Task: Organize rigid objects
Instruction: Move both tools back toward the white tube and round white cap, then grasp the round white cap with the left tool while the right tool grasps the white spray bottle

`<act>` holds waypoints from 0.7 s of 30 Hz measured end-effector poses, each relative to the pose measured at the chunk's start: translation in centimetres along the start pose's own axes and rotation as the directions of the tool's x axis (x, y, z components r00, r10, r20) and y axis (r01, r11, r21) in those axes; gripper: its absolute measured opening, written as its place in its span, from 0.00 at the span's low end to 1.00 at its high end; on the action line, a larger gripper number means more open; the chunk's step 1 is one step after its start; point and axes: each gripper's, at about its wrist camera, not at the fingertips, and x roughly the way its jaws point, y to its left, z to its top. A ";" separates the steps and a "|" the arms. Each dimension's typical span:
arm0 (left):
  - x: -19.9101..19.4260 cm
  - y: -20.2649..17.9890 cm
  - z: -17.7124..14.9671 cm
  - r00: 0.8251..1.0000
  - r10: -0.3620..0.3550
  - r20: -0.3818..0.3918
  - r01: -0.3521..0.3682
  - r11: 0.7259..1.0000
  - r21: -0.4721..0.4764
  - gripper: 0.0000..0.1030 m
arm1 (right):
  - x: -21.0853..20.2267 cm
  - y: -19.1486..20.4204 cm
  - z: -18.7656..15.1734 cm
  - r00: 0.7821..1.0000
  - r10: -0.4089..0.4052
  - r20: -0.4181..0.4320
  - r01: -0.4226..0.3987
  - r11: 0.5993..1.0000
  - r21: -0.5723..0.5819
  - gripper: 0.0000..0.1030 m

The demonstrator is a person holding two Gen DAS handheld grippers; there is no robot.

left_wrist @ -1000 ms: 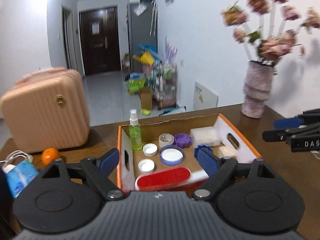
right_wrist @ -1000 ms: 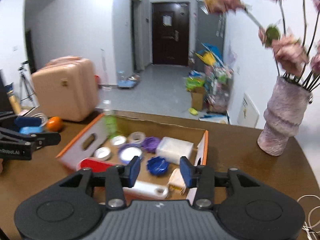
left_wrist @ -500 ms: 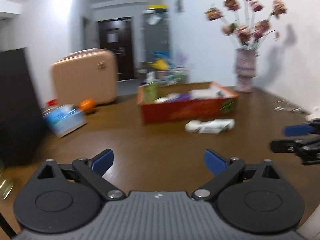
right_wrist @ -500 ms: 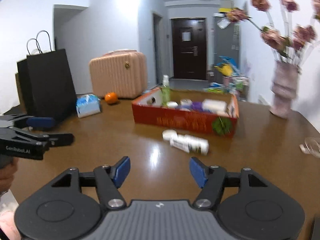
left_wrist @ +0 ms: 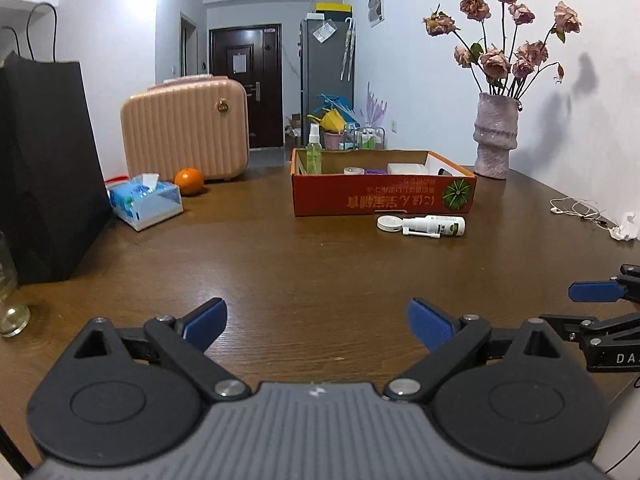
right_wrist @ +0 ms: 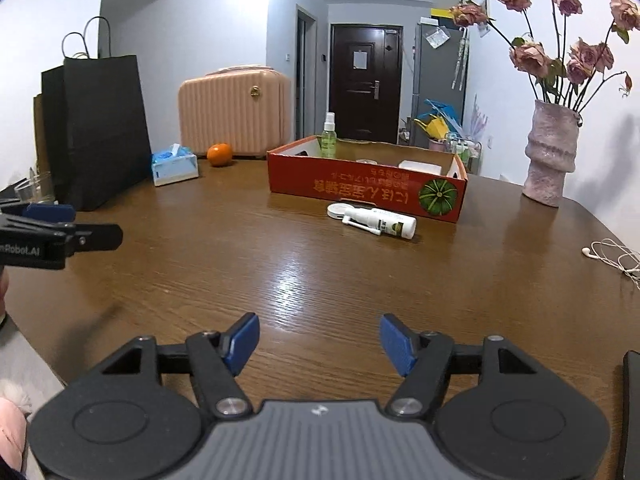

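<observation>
From my left wrist feed, far left: a glass jar [left_wrist: 9, 304], cut off by the frame edge, contents unclear. Next a black paper bag [left_wrist: 48, 168], its left side cropped. Then a tissue box [left_wrist: 146, 202], an orange [left_wrist: 189, 181] and a pink suitcase [left_wrist: 184, 130] at the table's [left_wrist: 320, 272] far edge.

My left gripper [left_wrist: 316, 322] hangs low over the bare wood near the front edge, fingers spread wide, nothing between them.

Centre: the red cardboard box [left_wrist: 384, 196] sits well away from both tools. Its front wall hides most of what's inside; I can only make out a green spray bottle [left_wrist: 313, 152] standing in its left rear corner, plus the tops of a pale roll, something purple and a white block, too small to name. Just in front of the box, on the table, lie a round white lid [left_wrist: 389, 223] and a white nozzle bottle [left_wrist: 434, 226] on its side, touching or nearly so; label unreadable.

Right: a vase [left_wrist: 495, 136] of dried roses beyond the box's right end, a white earphone cable [left_wrist: 576, 208], and a crumpled white scrap at the frame edge.

My right gripper [right_wrist: 320, 340] is also released, fingers apart and empty over the near table. In the left feed only its finger tips show, clipped by the frame. A dark flat object [right_wrist: 631, 412] at the right feed's lower right is cut off; can't identify it.
</observation>
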 end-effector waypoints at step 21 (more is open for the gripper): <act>12.6 0.6 3.8 0.990 -0.052 -0.128 0.057 0.998 0.033 0.96 | 18.7 -5.8 9.8 0.994 -0.110 -0.025 0.107 0.990 -0.089 0.59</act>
